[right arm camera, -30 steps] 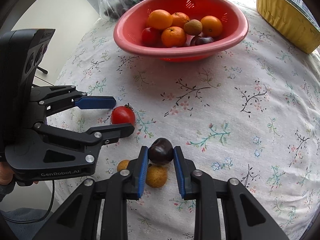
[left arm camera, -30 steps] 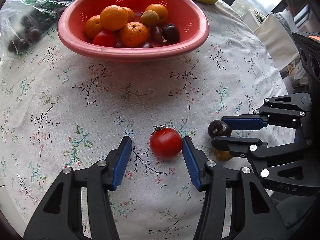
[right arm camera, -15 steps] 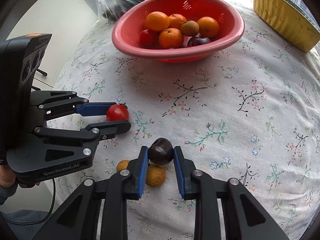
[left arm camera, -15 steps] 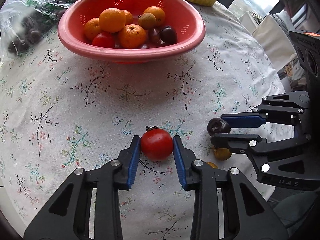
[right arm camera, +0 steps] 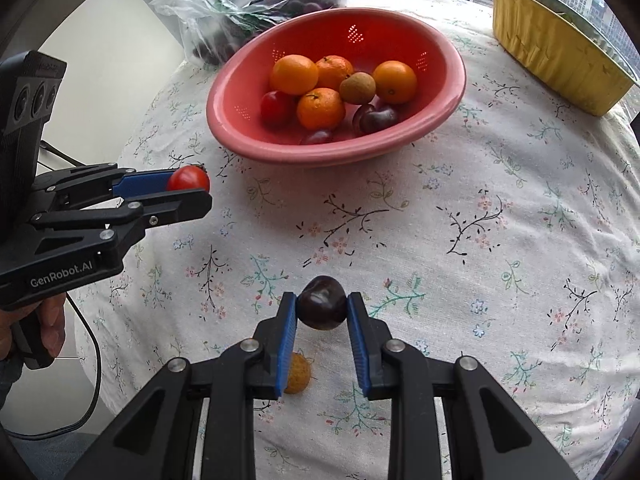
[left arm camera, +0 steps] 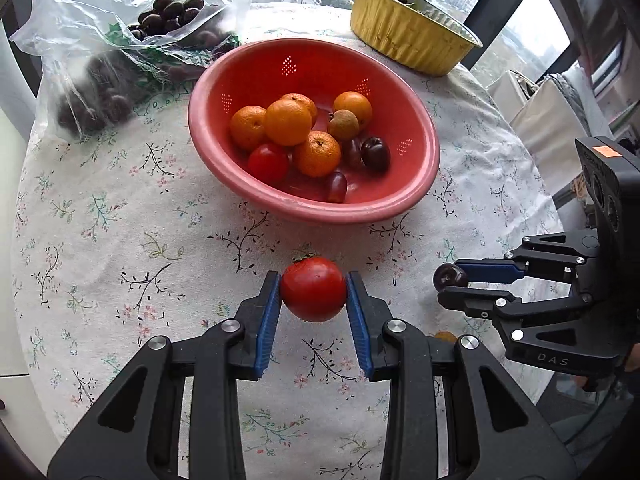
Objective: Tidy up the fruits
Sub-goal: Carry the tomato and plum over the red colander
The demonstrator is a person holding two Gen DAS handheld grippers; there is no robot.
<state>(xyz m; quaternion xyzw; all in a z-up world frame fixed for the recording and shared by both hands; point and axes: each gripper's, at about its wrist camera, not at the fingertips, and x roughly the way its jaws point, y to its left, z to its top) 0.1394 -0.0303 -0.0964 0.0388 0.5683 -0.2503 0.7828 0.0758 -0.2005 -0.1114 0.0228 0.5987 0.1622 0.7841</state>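
Red colander (left arm camera: 416, 184) holds oranges (left arm camera: 288, 122), tomato (left arm camera: 268, 162) — dark plums (left arm camera: 375, 154).

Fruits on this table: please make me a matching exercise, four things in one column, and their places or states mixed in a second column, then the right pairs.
Things:
1. red tomato
2. dark plum
3. small yellow fruit
4. oranges

Places:
A. lying on the tablecloth
B. inside the red colander
C. clamped in the left gripper
D. clamped in the right gripper

Pairs: 1-C, 2-D, 3-A, 4-B
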